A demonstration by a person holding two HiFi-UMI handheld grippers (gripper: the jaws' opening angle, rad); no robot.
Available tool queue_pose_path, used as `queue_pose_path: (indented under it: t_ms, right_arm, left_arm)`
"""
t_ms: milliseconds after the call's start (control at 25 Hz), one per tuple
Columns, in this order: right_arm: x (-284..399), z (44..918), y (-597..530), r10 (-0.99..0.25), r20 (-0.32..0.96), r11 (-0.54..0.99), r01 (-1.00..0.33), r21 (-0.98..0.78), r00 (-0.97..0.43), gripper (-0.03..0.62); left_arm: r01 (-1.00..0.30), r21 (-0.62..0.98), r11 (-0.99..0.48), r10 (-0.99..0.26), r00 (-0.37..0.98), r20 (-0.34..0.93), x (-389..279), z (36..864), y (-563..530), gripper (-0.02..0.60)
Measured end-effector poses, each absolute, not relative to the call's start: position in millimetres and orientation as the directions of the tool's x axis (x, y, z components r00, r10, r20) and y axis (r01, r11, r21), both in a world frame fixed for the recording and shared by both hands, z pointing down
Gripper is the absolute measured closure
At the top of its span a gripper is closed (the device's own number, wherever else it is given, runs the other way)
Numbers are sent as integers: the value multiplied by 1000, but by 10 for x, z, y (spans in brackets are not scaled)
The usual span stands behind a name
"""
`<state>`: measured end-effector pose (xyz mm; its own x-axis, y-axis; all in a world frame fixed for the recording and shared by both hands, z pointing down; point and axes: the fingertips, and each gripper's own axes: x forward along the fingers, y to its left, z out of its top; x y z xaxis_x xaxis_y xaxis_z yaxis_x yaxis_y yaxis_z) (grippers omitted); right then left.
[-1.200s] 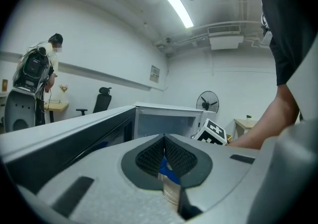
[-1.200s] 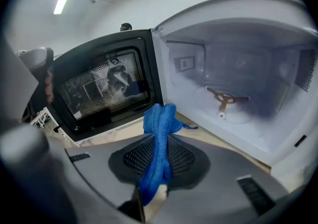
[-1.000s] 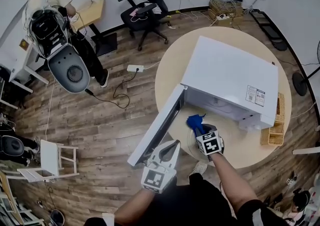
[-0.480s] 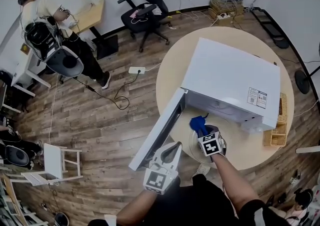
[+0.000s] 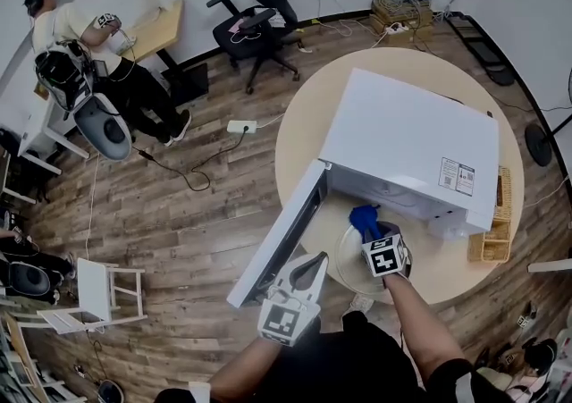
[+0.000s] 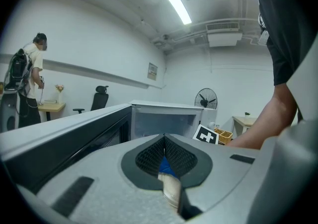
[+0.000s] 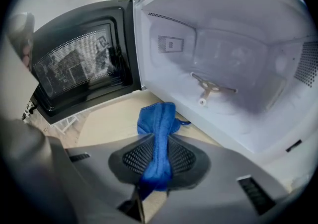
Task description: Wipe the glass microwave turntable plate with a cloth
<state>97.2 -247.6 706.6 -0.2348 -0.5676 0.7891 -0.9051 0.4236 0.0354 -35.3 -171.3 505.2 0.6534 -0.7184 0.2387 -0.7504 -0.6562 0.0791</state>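
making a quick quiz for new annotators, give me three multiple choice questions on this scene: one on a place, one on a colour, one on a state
1. Where does the microwave stand?
A. on the floor
B. on the round table
C. on a wall shelf

2. What colour is the cloth in the right gripper?
A. blue
B. white
C. red

3. The microwave's door is:
A. shut
B. taken off
C. swung open

Answers:
1 B: the head view shows it resting on the tan round top.
2 A: the right gripper view shows blue fabric pinched between the jaws.
3 C: the door angles away from the microwave's front in both views.
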Motion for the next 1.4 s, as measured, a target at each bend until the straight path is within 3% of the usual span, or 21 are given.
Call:
queue_pose_path:
  t_ms: [880, 1400]
  right_arm:
    - [1931, 7058, -2362, -591, 801, 272, -958, 88, -94, 517]
    - [1977, 6996, -2310, -612, 786, 253, -962, 99, -81, 519]
  left_arm:
    - [-730, 93, -677, -695, 676, 247, -217, 5046, -1757, 575]
    - [-727, 83, -682, -695, 679, 236, -161, 5032, -1739, 575]
